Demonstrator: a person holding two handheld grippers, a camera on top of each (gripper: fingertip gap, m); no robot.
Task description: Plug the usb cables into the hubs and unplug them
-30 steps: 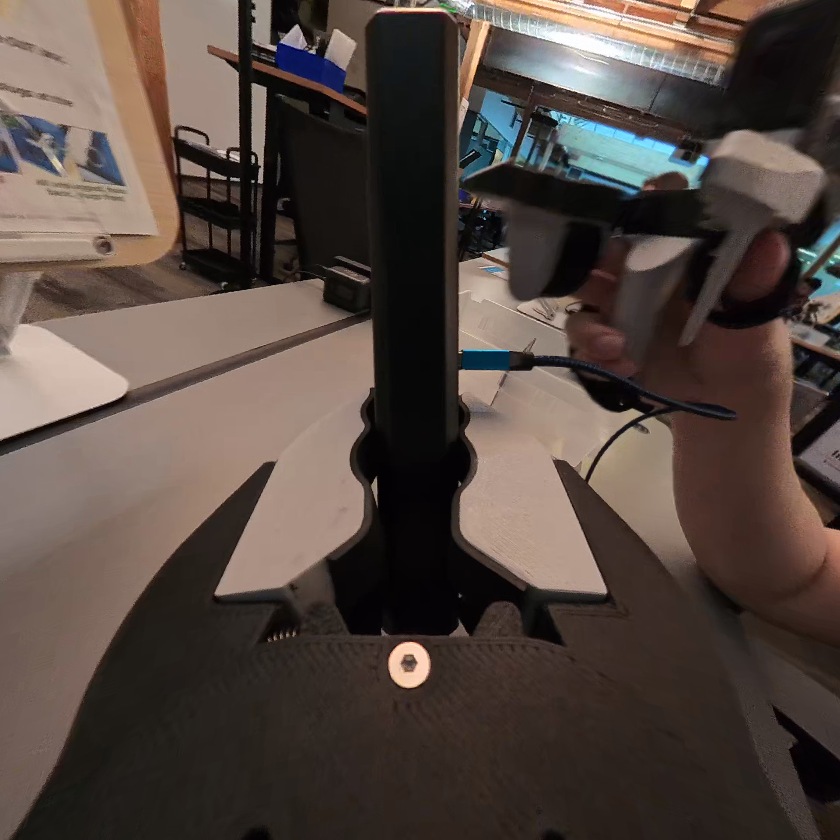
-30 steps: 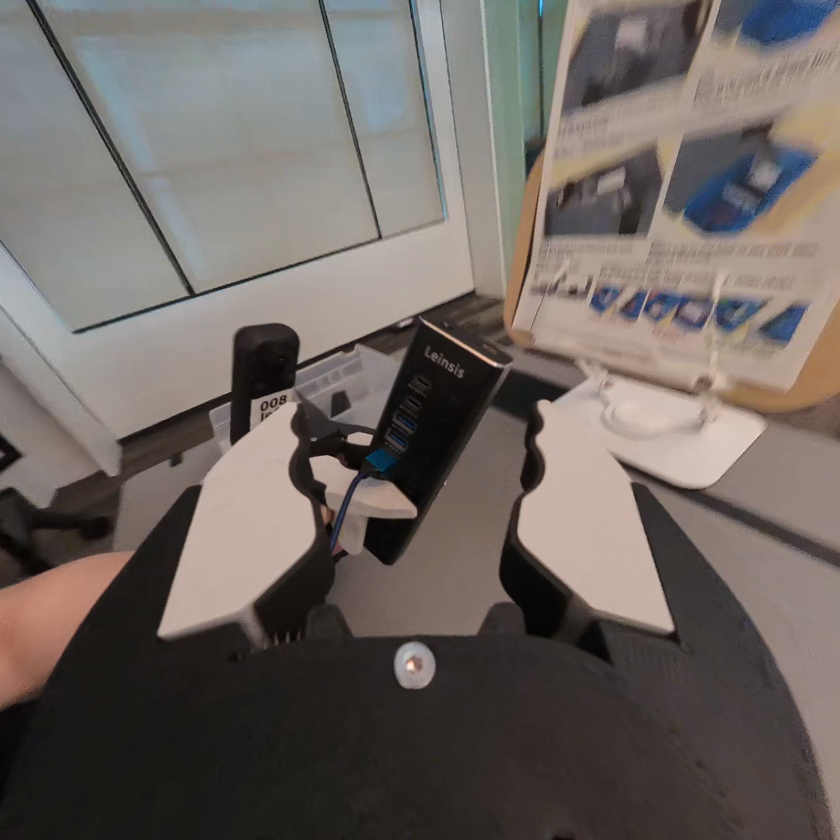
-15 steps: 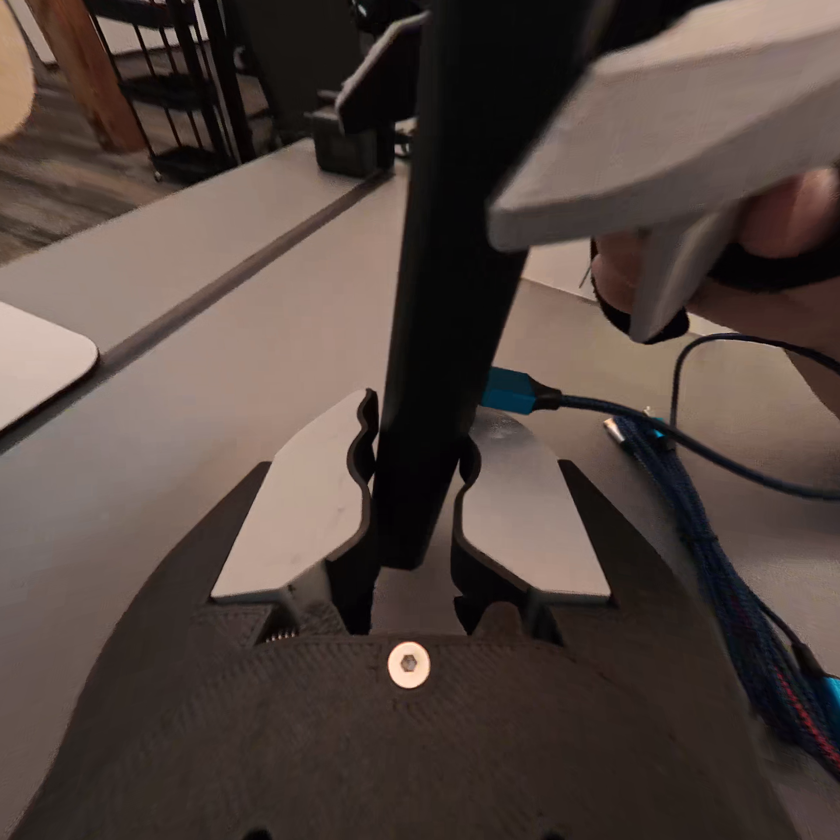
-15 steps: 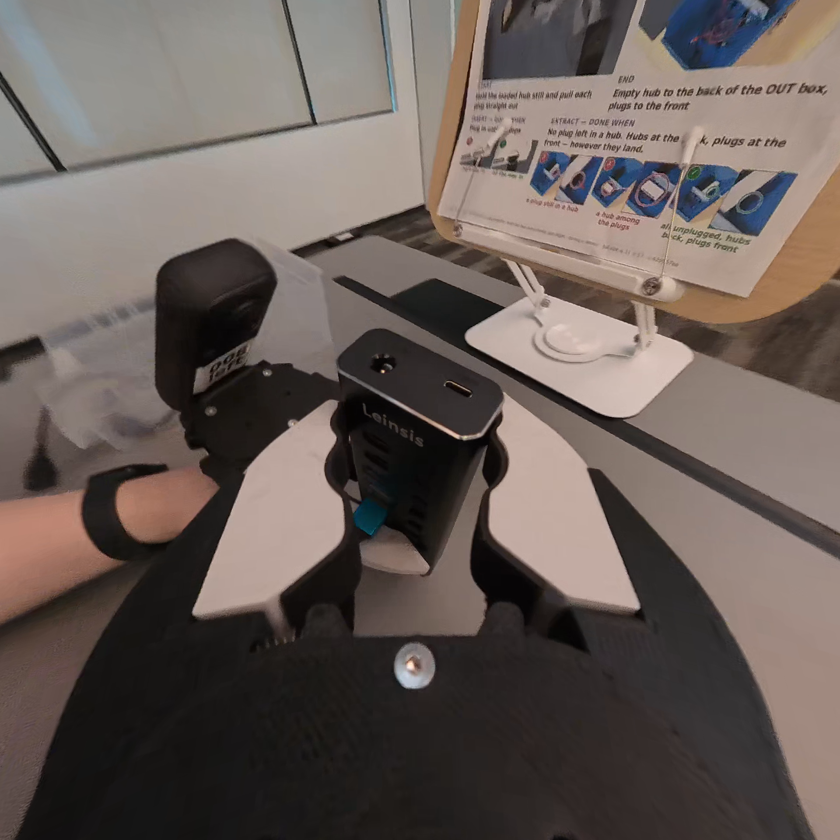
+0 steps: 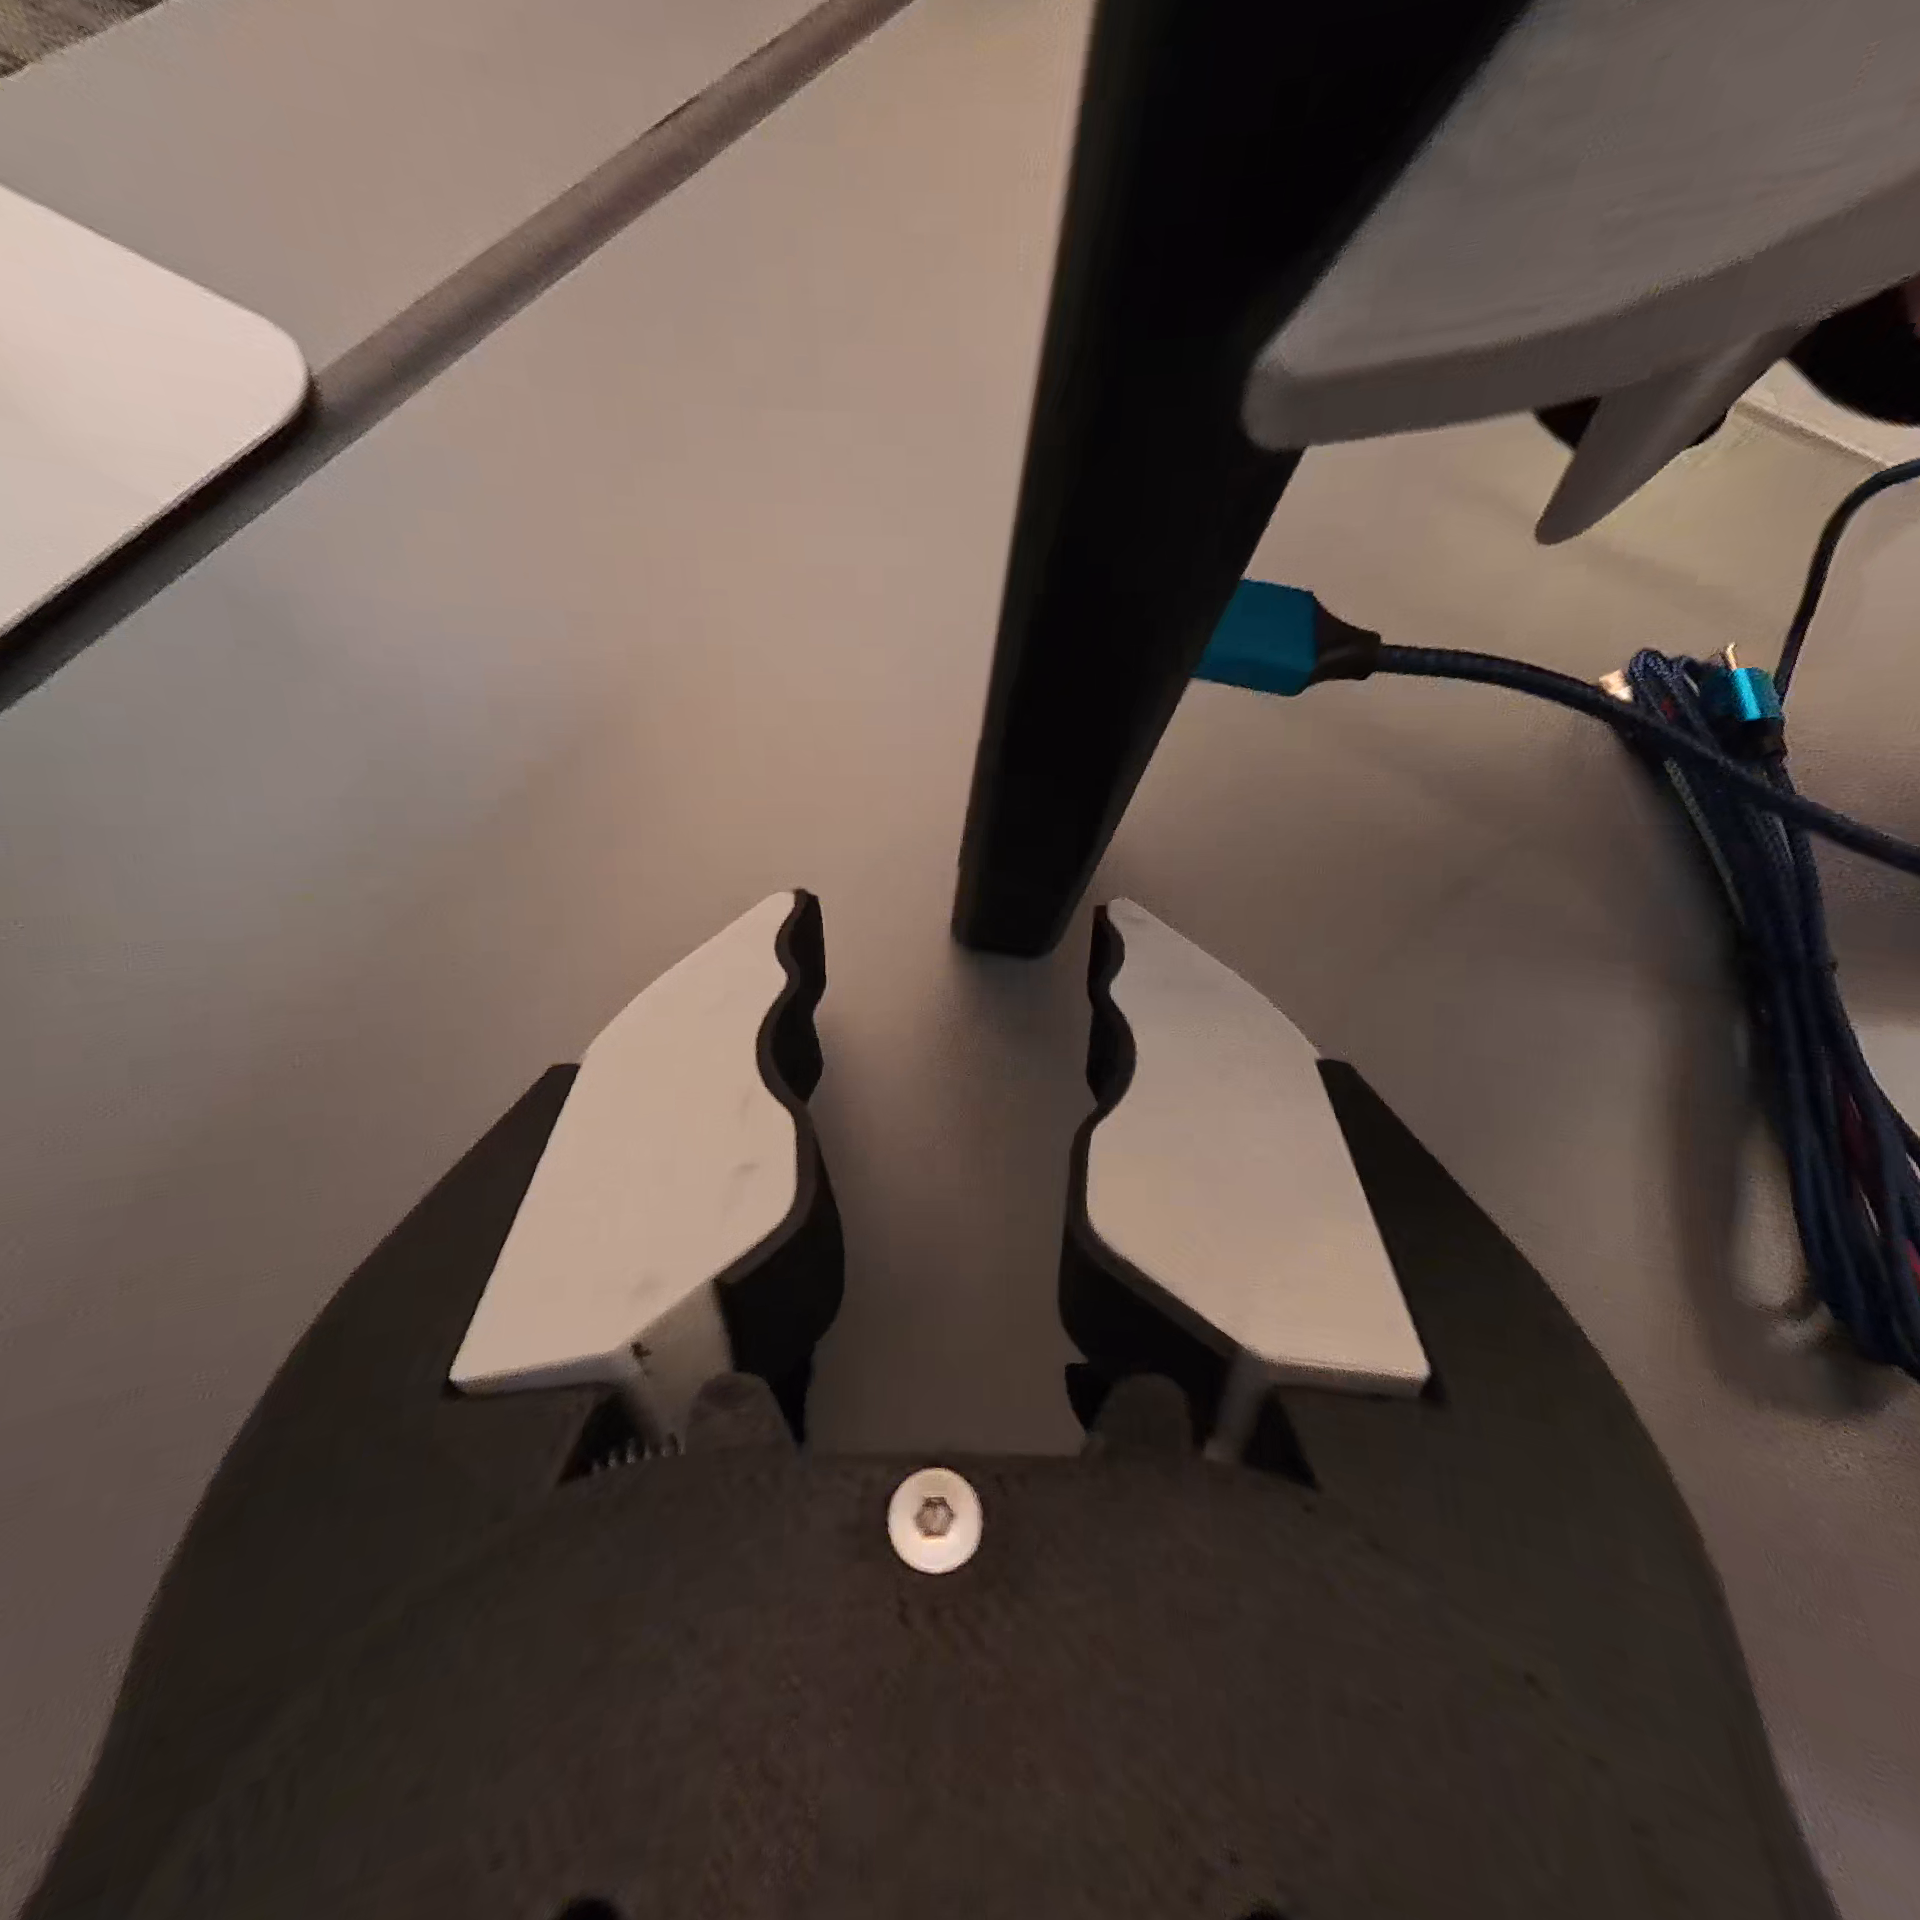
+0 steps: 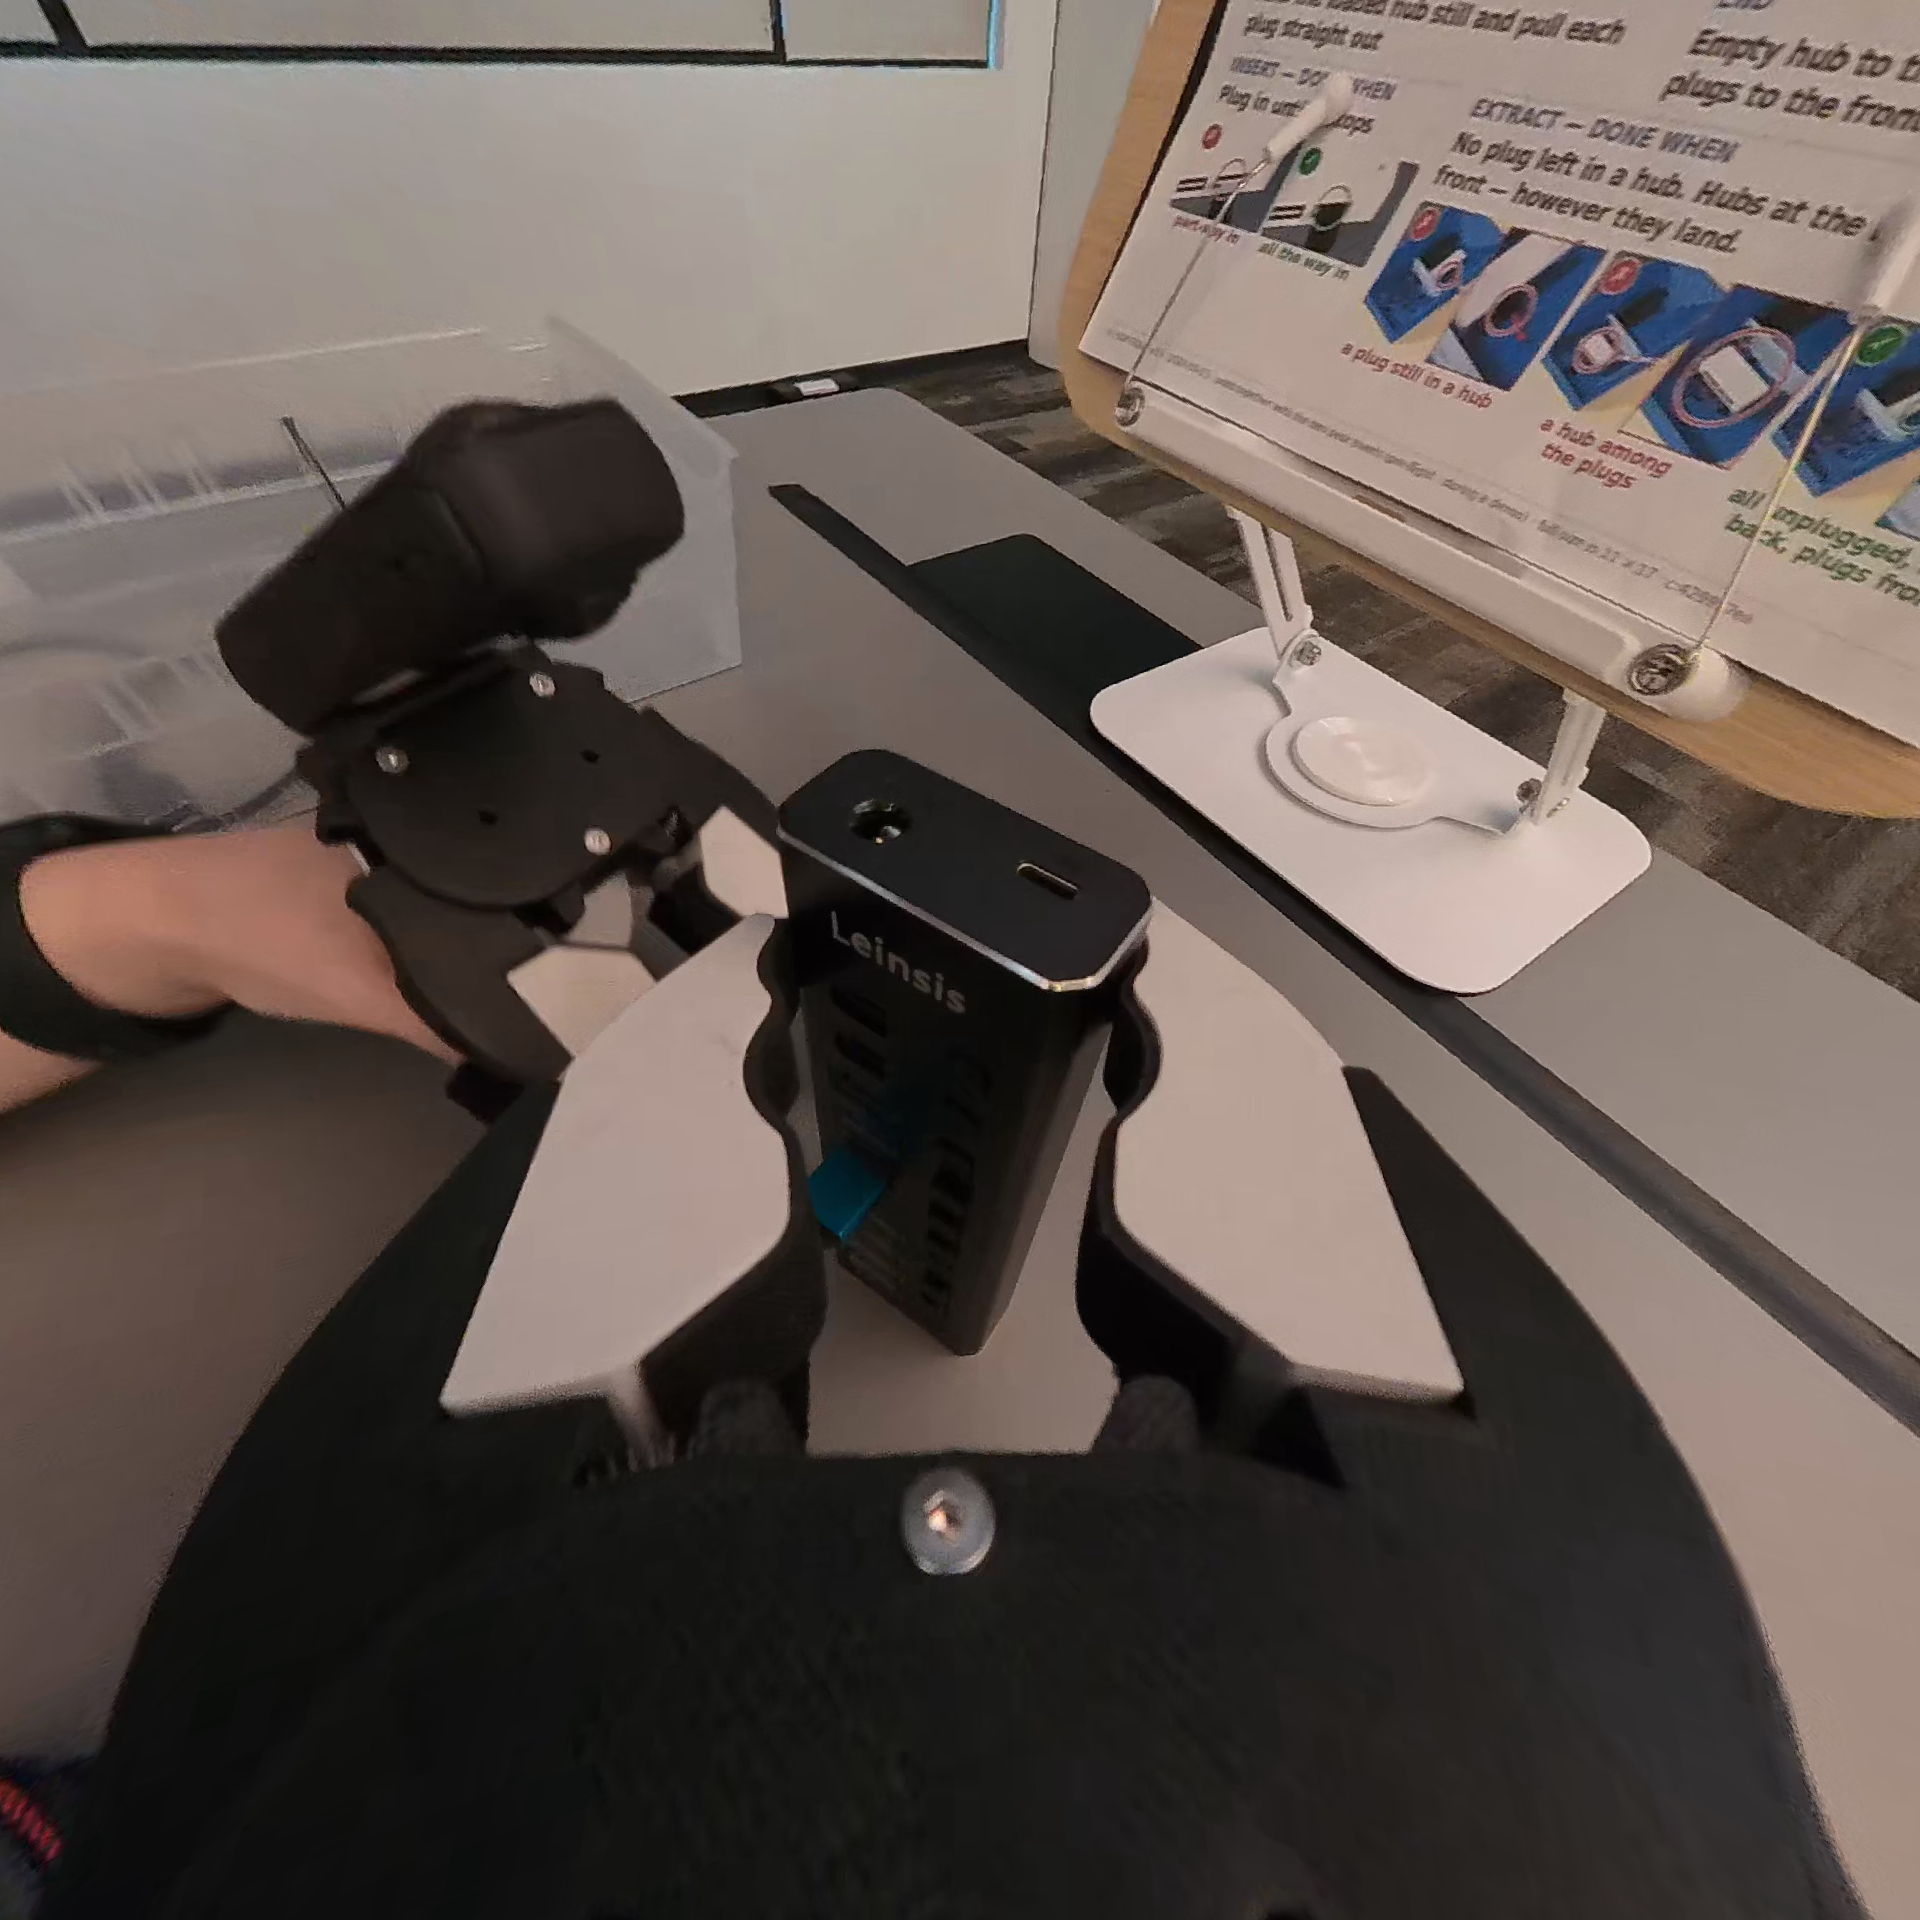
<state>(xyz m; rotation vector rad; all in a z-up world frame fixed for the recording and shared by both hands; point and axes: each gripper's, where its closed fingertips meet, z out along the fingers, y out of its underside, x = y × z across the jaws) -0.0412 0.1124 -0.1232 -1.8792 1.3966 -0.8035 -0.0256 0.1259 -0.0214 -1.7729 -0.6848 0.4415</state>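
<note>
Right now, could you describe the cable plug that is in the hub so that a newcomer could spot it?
On the grey table, find the upright black hub between the right gripper fingers. The plug sticks from its side, bright blue, unlike the loose cable ends lying nearby.

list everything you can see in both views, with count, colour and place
hub: 1, black, standing upright on the table between the right tongs' fingers
plug: 1, blue, seated in the hub's side
cable: 1 bundle, dark blue braided, lying on the table at the right of the left view
table: 1, grey, under everything
stand: 1, white base, at the table's far side, holding up a wooden board
sheet: 1, printed with pictures, on the board
bin: 1, clear plastic, behind the left tongs
left tongs: 1, black with white fingers, open, just clear of the hub
right tongs: 1, same colours, shut on the hub
hand: 1, with a black wrist strap, holding the left tongs
</note>
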